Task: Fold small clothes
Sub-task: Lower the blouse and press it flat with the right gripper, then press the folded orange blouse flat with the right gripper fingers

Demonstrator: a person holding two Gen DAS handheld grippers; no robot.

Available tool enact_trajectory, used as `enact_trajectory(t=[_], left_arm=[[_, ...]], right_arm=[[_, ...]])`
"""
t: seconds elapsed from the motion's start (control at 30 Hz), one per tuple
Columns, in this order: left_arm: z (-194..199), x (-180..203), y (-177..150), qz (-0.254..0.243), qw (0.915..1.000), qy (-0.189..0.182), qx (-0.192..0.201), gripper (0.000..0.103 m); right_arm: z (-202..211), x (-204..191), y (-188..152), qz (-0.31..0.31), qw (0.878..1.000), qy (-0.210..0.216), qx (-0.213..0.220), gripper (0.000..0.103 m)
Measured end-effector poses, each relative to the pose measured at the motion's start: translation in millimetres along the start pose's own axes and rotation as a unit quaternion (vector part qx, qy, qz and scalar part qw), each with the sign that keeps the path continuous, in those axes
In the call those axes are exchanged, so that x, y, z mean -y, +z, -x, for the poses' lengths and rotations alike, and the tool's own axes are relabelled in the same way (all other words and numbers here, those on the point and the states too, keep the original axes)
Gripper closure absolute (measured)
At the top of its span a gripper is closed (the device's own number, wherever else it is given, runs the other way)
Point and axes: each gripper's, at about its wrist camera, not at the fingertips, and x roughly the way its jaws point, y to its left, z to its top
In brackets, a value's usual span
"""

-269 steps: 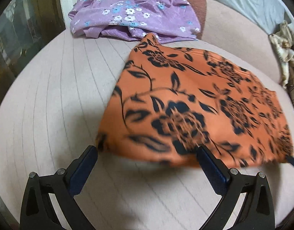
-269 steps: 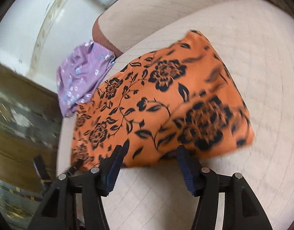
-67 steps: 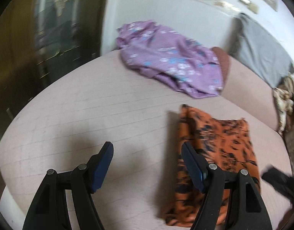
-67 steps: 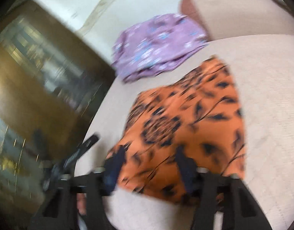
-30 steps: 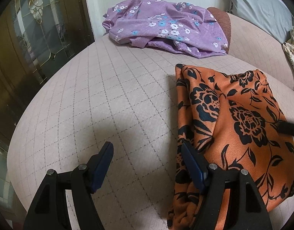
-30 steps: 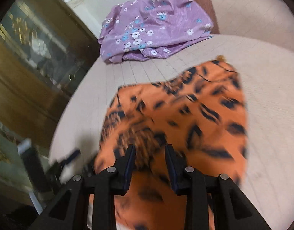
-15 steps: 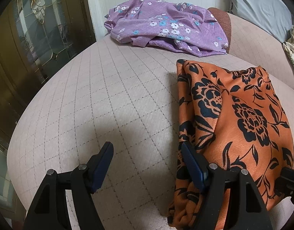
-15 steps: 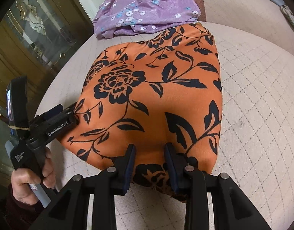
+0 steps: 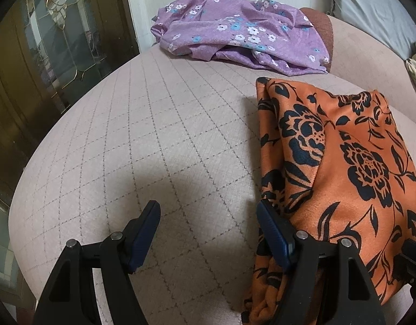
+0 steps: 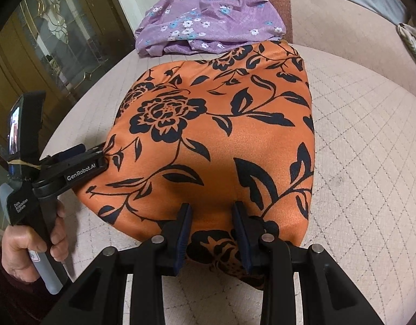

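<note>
Orange floral garment [image 10: 213, 146], spread wide nine seconds ago, now lies folded narrower on the near right of the cushion [image 9: 142, 140]. Right gripper [image 10: 212, 233] pinches its near edge with jaws half-closed; left gripper [image 9: 208, 224] stays spread, one finger touching its left edge, so another fold seems next.

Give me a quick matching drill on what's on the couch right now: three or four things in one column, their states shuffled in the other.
Things:
1. orange cloth
2. purple cloth
3. left gripper
4. right gripper

States:
A. crumpled in a heap at the back
B. wide open, nothing between its fingers
C. folded over, lying flat
D. fingers partly closed over the near edge of a cloth

Pairs: 1-C, 2-A, 3-B, 4-D
</note>
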Motion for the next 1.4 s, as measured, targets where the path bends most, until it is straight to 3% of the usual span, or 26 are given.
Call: enact_trajectory(t=[0.17, 0.33, 0.53, 0.67, 0.87, 0.97, 1.1, 1.4], left_arm=[[23, -7, 12, 0.009, 0.9990, -0.033, 0.029, 0.030], [50, -5, 19, 0.013, 0.9939, -0.072, 0.083, 0.029], [18, 30, 10, -0.042, 0.9966, -0.070, 0.013, 0.028], [25, 35, 12, -0.054, 0.9965, -0.055, 0.034, 0.029], [31, 37, 15, -0.043, 0.9960, -0.056, 0.053, 0.029], [27, 39, 21, -0.037, 0.9963, -0.056, 0.054, 0.029], [14, 49, 19, -0.055, 0.9969, -0.035, 0.044, 0.028], [16, 51, 17, -0.060, 0.9963, -0.027, 0.054, 0.028]], right_arm=[[21, 0, 13, -0.005, 1.000, 0.017, -0.018, 0.067], [51, 28, 19, -0.041, 0.999, 0.022, 0.024, 0.067], [18, 55, 8, -0.084, 0.994, 0.066, -0.032, 0.065], [19, 52, 13, -0.065, 0.995, 0.066, -0.025, 0.065], [28, 61, 51, -0.086, 0.992, 0.088, 0.024, 0.065], [13, 61, 65, -0.089, 0.992, 0.091, 0.025, 0.065], [-27, 64, 69, -0.099, 0.990, 0.097, -0.011, 0.064], [-25, 59, 69, -0.099, 0.990, 0.097, -0.004, 0.064]])
